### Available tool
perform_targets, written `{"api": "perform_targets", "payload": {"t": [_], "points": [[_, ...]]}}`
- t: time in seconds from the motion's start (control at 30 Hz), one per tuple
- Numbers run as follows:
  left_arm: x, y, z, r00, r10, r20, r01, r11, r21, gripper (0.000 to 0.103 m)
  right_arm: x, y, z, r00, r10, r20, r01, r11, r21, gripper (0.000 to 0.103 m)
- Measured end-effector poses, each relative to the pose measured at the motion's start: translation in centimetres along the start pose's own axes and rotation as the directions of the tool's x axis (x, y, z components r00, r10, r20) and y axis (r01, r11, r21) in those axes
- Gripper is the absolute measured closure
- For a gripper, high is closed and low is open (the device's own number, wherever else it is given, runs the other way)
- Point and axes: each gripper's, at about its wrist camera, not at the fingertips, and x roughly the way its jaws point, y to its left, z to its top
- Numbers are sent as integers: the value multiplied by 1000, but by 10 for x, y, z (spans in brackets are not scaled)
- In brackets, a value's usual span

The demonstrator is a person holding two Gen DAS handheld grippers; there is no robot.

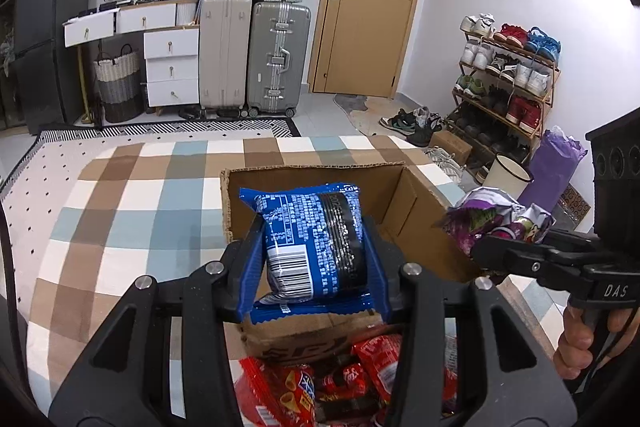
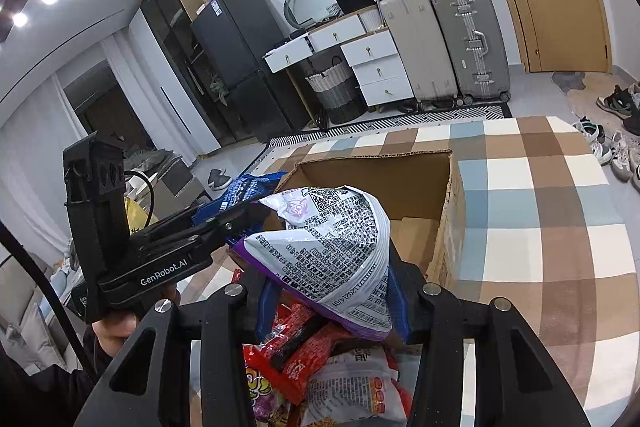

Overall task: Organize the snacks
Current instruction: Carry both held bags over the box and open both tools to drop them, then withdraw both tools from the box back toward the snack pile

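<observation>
My left gripper [image 1: 316,251] is shut on a blue snack packet [image 1: 312,239] and holds it above the near edge of an open cardboard box [image 1: 416,199]. My right gripper [image 2: 332,267] is shut on a purple and white snack bag [image 2: 340,247], held over the box's near side [image 2: 448,227]. The right gripper also shows in the left wrist view [image 1: 504,247] with the purple bag [image 1: 492,219], to the right of the box. The left gripper shows in the right wrist view [image 2: 240,215] with the blue packet [image 2: 248,187]. A pile of red snack packs [image 1: 340,379] lies below both grippers, also in the right wrist view [image 2: 312,347].
The box stands on a checked cloth [image 1: 132,211] in brown, blue and white. Beyond it are suitcases [image 1: 276,59], white drawers [image 1: 172,67], a wooden door [image 1: 368,3] and a shoe rack [image 1: 508,75]. A white bucket [image 1: 508,175] stands at the right.
</observation>
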Motion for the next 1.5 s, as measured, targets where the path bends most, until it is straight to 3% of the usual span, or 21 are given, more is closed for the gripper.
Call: {"api": "perform_targets", "payload": {"t": [0.27,0.53,1.0,1.2,1.3,1.37,1.43,1.5], "points": [[30,-2,-5,999,12,-32,-11,999,36,61,27,-8,4,999,-12,-35,12,1000,-4,57],[58,-4,-17,993,17,-118,-11,999,51,61,43,-20,5,997,-21,-68,20,1000,-7,57],[56,-11,-25,984,43,-173,-33,997,63,61,54,-39,16,994,48,-96,-49,999,-11,58],[48,-10,-26,985,-6,-173,12,999,33,61,57,-41,19,993,58,-106,-59,998,-1,58],[48,-8,-27,987,3,-163,2,999,33,60,57,-37,18,994,42,-100,-44,999,-10,53],[45,-9,-27,987,5,-159,1,999,37,60,53,-30,15,995,38,-90,-41,999,-30,38],[40,-11,-25,989,23,-149,-16,999,45,46,45,-21,13,997,53,-54,-57,996,-67,19],[31,-11,-24,992,31,-125,-25,999,47,17,33,-16,12,998,54,-9,-55,995,-81,16]]}}
